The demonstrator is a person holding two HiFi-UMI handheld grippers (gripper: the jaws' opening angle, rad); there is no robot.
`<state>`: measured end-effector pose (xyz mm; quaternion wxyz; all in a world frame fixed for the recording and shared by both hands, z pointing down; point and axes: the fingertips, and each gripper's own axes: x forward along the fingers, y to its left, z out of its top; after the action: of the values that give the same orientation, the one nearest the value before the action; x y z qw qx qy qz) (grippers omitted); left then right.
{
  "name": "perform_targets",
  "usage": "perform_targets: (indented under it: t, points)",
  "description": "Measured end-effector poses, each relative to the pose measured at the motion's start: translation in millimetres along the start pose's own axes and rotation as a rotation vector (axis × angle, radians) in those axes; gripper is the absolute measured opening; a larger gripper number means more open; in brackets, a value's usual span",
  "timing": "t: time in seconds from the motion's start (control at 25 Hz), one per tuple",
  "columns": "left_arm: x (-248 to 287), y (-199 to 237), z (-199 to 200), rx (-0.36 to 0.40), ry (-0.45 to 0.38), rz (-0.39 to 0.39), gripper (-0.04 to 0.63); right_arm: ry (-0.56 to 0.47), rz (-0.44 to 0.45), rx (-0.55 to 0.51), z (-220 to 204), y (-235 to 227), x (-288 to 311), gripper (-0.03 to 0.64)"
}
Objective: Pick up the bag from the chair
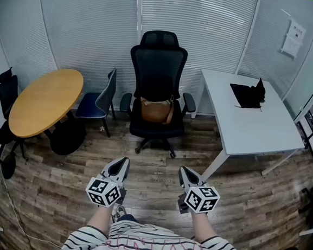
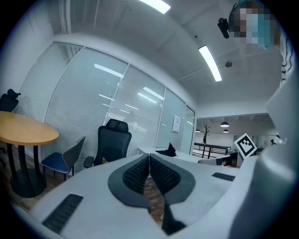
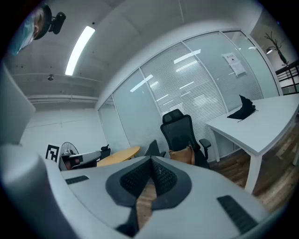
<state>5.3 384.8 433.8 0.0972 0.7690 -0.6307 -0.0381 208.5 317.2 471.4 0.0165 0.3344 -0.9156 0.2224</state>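
A brown bag [image 1: 155, 109] rests on the seat of a black high-backed office chair [image 1: 158, 62] against the far blinds. The bag [image 3: 183, 155] also shows in the right gripper view, on the chair [image 3: 180, 134]. In the left gripper view only the chair [image 2: 112, 142] shows above the jaws. My left gripper [image 1: 122, 165] and right gripper [image 1: 187, 176] hover side by side over the wood floor, well short of the chair. Both are shut with nothing between their pads.
A white desk [image 1: 265, 126] with a black cloth-like item [image 1: 248, 95] stands to the right of the chair. On the left are a round wooden table [image 1: 44, 101], a blue-seated chair [image 1: 97, 101] and another black chair [image 1: 5, 95]. Wood floor [image 1: 153, 165] lies between me and the chair.
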Motion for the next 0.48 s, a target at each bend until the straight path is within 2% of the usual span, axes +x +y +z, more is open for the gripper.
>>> perform_targets:
  t: [0.12,0.24,0.28,0.36,0.48]
  points:
    - [8,-3,-3,-0.045,0.004,-0.028,0.037,-0.049,-0.025,-0.021,9,-6,3,0.029]
    - [12,5,-4,-0.045,0.013,-0.014,0.042,-0.062,-0.041,-0.028,12,-10,10,0.031]
    - [15,10,-5,-0.045,0.016,-0.008,0.058,-0.063,-0.042,-0.029,14,-11,15,0.031]
    - [24,21,-7,-0.05,0.025,-0.002,0.142,-0.062,-0.046,-0.031,17,-14,27,0.032]
    - [42,38,-10,-0.052,0.036,-0.003,0.172,-0.047,-0.053,-0.034,18,-20,49,0.045]
